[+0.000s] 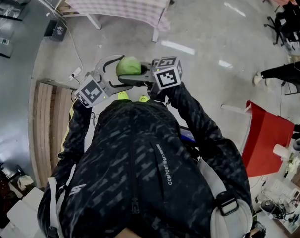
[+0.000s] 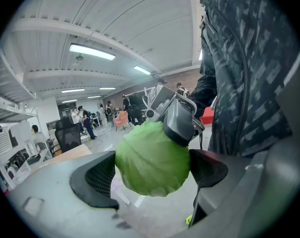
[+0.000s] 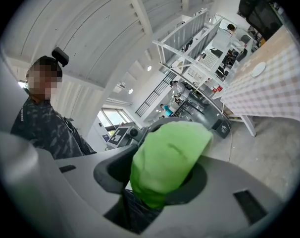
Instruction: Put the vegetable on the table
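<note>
In the head view, both bent arms bring the left gripper (image 1: pixel 119 74) and right gripper (image 1: pixel 135 76) together before the chest. The cabbage (image 1: pixel 128 65) sits between them above the floor, well apart from the checked table (image 1: pixel 125 1). In the left gripper view, its wide-set pads press the cabbage's flanks, with the right gripper's jaw lying over the top. In the right gripper view, its half-closed jaws clamp the cabbage.

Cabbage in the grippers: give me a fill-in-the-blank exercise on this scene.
The cabbage is ____ in colour. The number of grippers shut on it, left gripper and right gripper, is ____. It hangs over the ____, short of the table.
Missing: green; two; floor.
</note>
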A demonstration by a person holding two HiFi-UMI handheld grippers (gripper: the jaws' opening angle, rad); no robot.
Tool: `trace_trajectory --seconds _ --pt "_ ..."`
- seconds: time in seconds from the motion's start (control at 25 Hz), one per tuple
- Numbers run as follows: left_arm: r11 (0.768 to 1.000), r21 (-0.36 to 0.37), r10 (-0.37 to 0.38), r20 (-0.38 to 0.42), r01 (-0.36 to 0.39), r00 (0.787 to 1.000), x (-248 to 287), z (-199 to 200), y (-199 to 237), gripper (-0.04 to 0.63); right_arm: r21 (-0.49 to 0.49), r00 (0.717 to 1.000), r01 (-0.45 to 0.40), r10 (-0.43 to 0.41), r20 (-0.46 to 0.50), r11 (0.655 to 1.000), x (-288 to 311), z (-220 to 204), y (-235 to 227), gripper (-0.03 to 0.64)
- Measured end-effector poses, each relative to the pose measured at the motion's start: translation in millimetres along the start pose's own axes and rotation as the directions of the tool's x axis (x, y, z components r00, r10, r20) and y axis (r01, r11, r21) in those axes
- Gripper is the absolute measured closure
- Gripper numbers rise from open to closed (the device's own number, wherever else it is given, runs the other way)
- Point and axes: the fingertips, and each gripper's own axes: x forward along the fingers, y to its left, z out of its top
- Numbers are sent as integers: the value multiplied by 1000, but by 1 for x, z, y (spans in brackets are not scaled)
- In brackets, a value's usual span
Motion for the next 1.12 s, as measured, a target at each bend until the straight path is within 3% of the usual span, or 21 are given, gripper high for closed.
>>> trace_trajectory --seconds 0.52,1.12 --pt "1000 -5 18 -14 -18 1000 11 0 17 149 2 1000 -21 21 -3 1000 -8 12 -13 462" --pt "1000 -15 1 12 -1 1000 17 -15 70 149 20 1000 5 -5 -2 1000 2 46 -58 462"
